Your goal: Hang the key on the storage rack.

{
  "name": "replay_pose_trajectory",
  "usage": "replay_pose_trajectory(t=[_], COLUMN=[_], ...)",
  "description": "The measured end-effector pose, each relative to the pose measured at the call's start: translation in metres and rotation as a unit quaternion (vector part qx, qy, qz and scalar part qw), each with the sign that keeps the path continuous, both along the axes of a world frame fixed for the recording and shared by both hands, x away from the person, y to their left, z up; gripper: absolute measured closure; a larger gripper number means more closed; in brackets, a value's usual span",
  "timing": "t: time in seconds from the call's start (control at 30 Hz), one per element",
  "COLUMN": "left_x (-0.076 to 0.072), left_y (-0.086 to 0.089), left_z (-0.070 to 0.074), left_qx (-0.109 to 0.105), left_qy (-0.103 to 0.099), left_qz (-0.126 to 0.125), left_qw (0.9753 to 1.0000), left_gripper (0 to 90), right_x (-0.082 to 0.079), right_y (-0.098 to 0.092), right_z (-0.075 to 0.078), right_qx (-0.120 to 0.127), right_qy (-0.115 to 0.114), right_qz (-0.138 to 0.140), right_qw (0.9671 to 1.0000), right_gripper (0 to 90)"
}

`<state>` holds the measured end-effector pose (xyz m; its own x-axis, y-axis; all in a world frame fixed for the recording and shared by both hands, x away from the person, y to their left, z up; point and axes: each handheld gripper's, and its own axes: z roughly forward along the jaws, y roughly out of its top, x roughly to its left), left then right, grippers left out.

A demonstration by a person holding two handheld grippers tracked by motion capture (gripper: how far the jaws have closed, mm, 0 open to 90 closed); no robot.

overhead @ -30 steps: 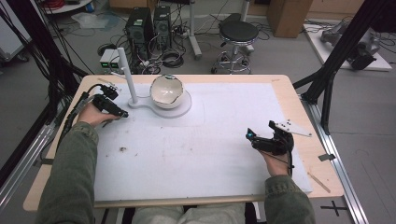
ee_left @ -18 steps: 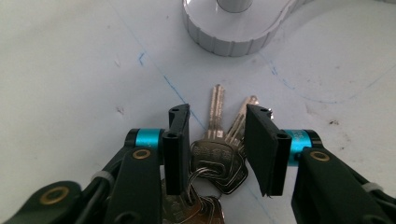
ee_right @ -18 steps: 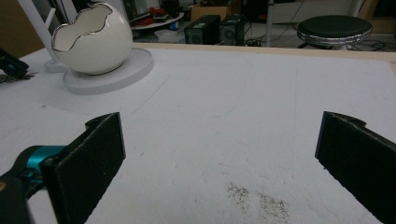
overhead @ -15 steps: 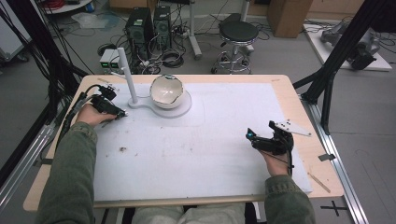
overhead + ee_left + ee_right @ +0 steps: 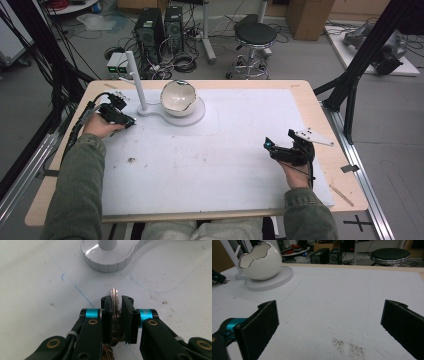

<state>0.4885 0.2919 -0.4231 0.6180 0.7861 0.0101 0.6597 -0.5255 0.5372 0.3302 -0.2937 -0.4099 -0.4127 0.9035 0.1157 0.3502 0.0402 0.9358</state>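
While no writing readable, left gripper (image 5: 117,305) clamps key (image 5: 114,300).

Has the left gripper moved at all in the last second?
No. The left gripper sits where it was, beside the white stand's post.

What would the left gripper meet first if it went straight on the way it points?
Probably the round white stand base. The left gripper, shut on a key, points across bare mat at it; the post rises from that base. How near it is remains unclear.

Glossy white egg-shaped bowl (image 5: 259,262); shiny metal key (image 5: 114,302); matt table cover (image 5: 240,145).
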Motion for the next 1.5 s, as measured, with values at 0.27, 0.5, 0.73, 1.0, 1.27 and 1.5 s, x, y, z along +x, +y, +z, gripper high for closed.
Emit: replay_pose_trajectory(t=[0.27,0.5,0.73,1.0,1.27,1.5], left_x=[-0.017,-0.028,-0.033,-0.041,-0.050,-0.051], left_y=[0.006,0.016,0.021,0.033,0.046,0.045], left_z=[0.018,0.037,0.048,0.066,0.081,0.098], left_qx=[-0.021,-0.059,-0.080,-0.113,-0.134,-0.122], left_qy=[-0.041,-0.077,-0.098,-0.111,-0.136,-0.135], left_qz=[-0.005,-0.001,0.003,0.005,0.026,0.017], left_qw=[0.9989,0.9953,0.9920,0.9873,0.9813,0.9832], left_gripper=[80.3,80.5,80.5,80.4,80.4,80.4], right_x=[0.000,0.000,0.000,0.000,-0.001,-0.001], right_y=[0.000,0.001,0.000,0.000,0.000,-0.001], right_z=[0.000,0.000,0.000,0.000,0.000,0.001], right_qx=[0.001,0.001,0.002,0.004,0.006,0.007], right_qy=[0.000,0.002,0.001,0.001,-0.001,-0.003], right_qz=[0.002,0.006,0.005,0.004,0.003,0.001], right_qw=[1.0000,1.0000,1.0000,1.0000,1.0000,1.0000], right_gripper=[0.6,0.6,0.6,0.6,0.6,0.6])
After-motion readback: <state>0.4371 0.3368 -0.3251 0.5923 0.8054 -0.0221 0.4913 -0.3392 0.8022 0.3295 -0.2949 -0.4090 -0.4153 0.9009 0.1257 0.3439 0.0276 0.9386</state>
